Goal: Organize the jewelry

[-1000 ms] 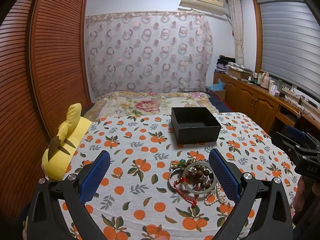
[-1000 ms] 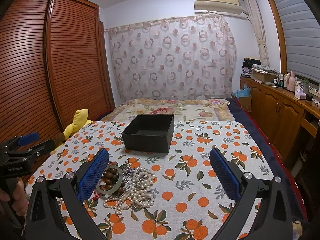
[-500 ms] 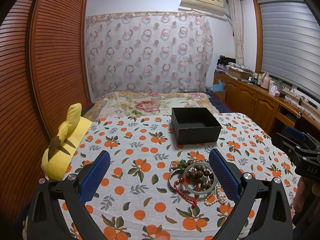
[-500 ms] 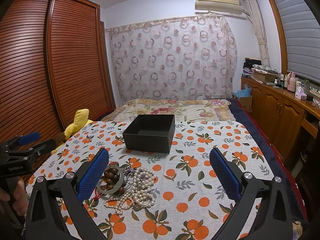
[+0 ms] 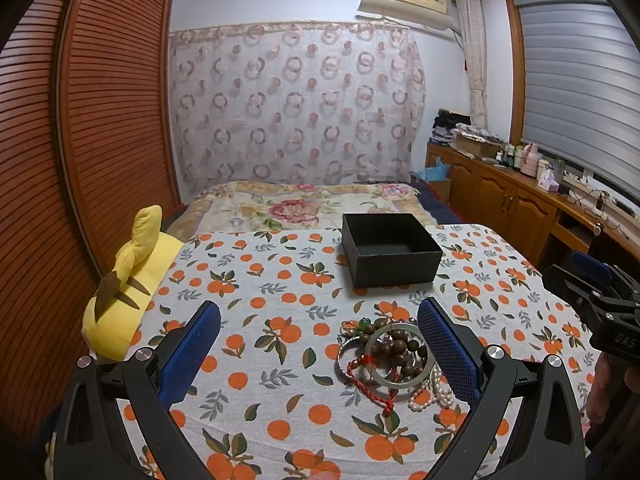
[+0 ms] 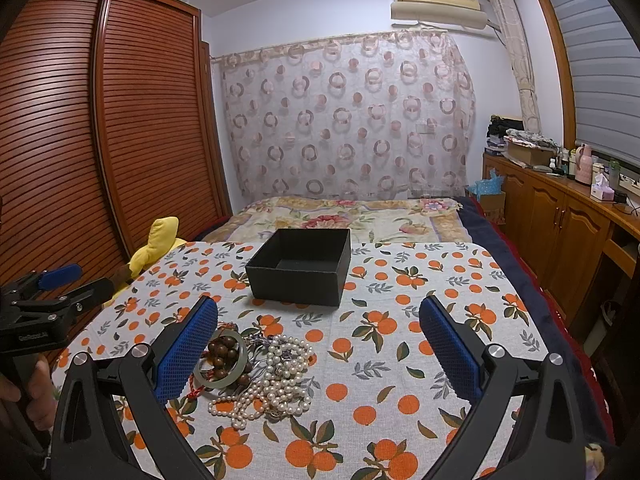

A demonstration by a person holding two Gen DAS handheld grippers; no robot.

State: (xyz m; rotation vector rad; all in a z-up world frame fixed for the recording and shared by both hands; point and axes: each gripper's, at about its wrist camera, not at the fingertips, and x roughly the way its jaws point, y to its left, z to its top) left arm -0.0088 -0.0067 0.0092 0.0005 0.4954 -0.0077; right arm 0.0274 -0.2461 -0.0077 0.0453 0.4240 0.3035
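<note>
Nothing has visibly moved since the earlier frames: both my grippers hover with jaws spread wide and empty. Between my left gripper (image 5: 319, 350) and right gripper (image 6: 319, 350) lies a tangled jewelry heap on the orange-print cloth (image 6: 420, 344): a pearl necklace (image 6: 276, 380), a pale bangle (image 6: 224, 360) ringing a brown bead bracelet (image 5: 396, 350), and a red cord (image 5: 366, 380). Strands look light, limp, snag-prone; the stiff bangle rim seems the surest hold. Beyond stands the empty black box (image 6: 300, 276). Both grippers are held low and level, aimed across the bed
</note>
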